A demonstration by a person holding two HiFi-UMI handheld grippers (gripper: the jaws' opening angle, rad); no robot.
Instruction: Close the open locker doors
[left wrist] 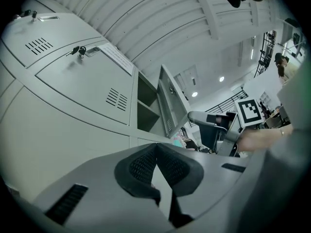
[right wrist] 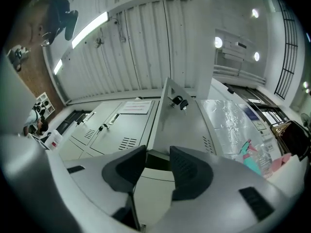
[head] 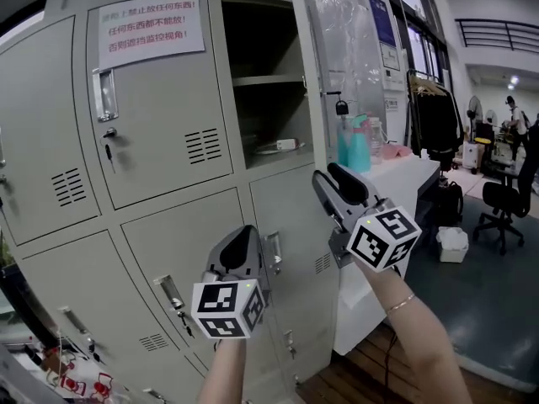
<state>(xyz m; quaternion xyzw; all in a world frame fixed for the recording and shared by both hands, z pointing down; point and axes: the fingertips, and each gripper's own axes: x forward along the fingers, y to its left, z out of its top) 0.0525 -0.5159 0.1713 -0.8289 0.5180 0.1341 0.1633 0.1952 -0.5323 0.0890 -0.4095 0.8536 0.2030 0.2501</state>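
top right locker door [right wrist: 187, 123] stands swung out, its compartment [head: 265, 49] exposed. right gripper [head: 330, 175] is raised near the door's edge, jaws apart and empty, likely to push it shut. left gripper [head: 244, 234] hangs lower, jaws closed on nothing

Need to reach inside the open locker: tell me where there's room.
Free: top bay of the open locker, above its shelf. Under the shelf, bare at left, a white item at right. Crowded: the table at its locker end, with teal bottles.
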